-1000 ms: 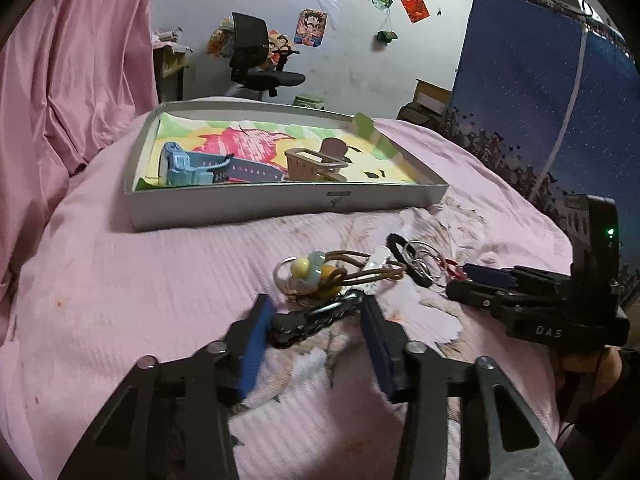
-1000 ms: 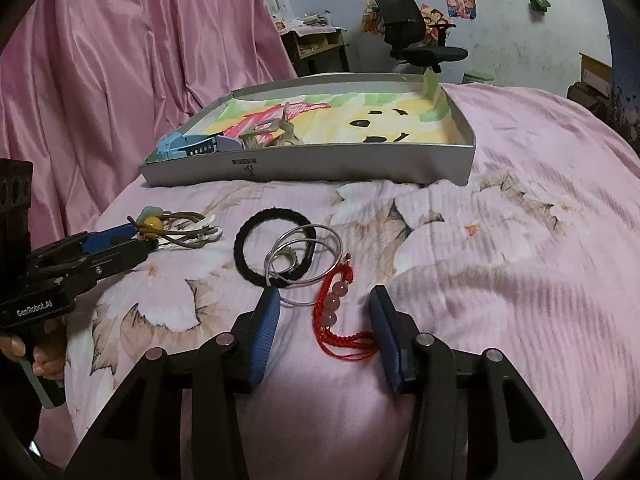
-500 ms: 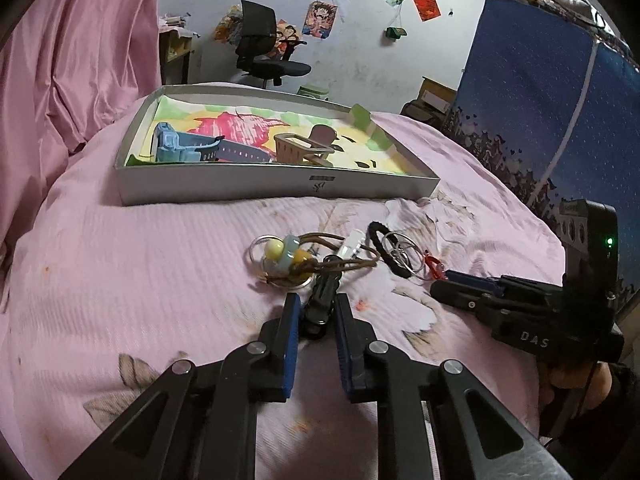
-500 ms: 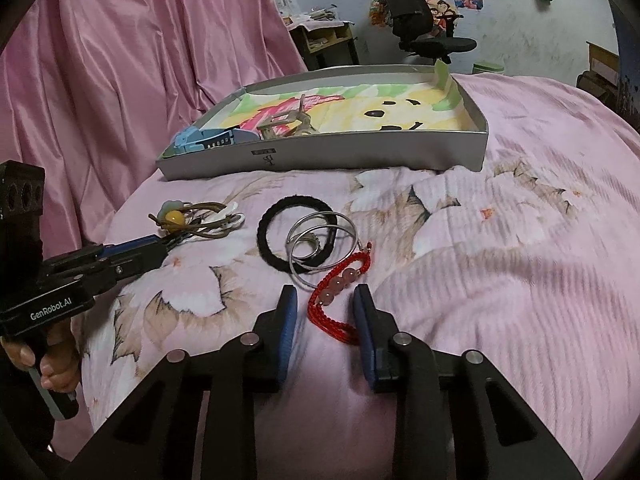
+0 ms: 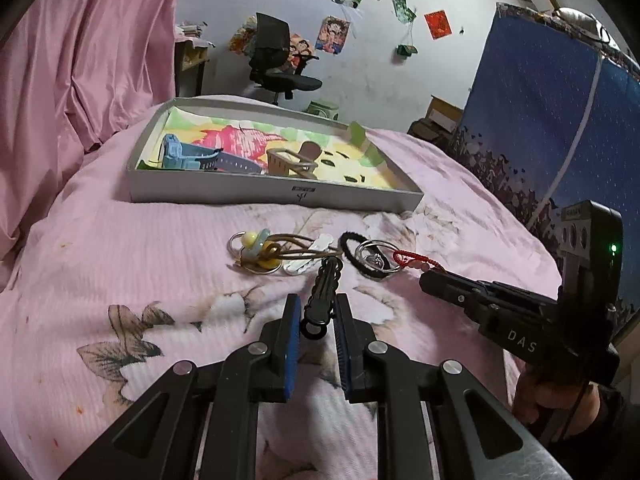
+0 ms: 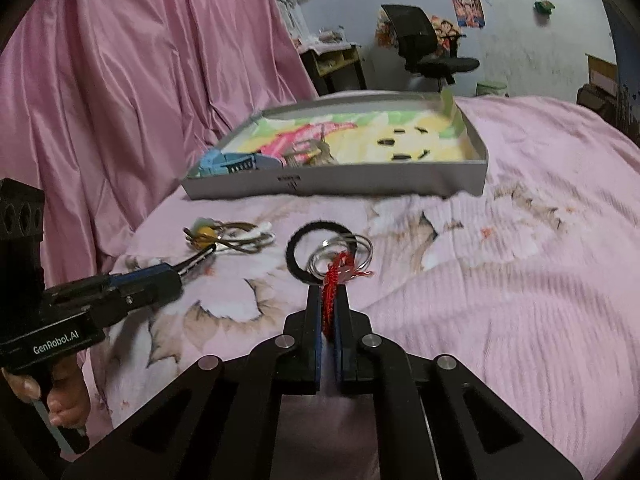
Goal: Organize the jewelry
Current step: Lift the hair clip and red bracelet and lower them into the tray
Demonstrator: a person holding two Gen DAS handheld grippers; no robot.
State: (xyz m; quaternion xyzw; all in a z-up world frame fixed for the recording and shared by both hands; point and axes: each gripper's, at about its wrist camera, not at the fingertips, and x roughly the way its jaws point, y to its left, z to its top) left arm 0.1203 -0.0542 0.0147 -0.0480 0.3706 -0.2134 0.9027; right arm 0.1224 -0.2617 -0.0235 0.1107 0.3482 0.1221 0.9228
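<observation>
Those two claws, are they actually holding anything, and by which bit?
Left claw grips the black bracelet by its near end. Right claw pinches the red cord bracelet by its looped cord end.

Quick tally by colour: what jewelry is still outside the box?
Black: 2, the black chain and the black band
Red: 1, the red cord
Silver: 1, the silver ring cluster
Brown: 1, the brown beaded cord bundle
Total: 5

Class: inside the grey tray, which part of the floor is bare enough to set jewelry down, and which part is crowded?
Inside the grey tray, the yellow floor toward the green tab is bare. The other end is crowded: the blue watch lies beside the tan clip.
</observation>
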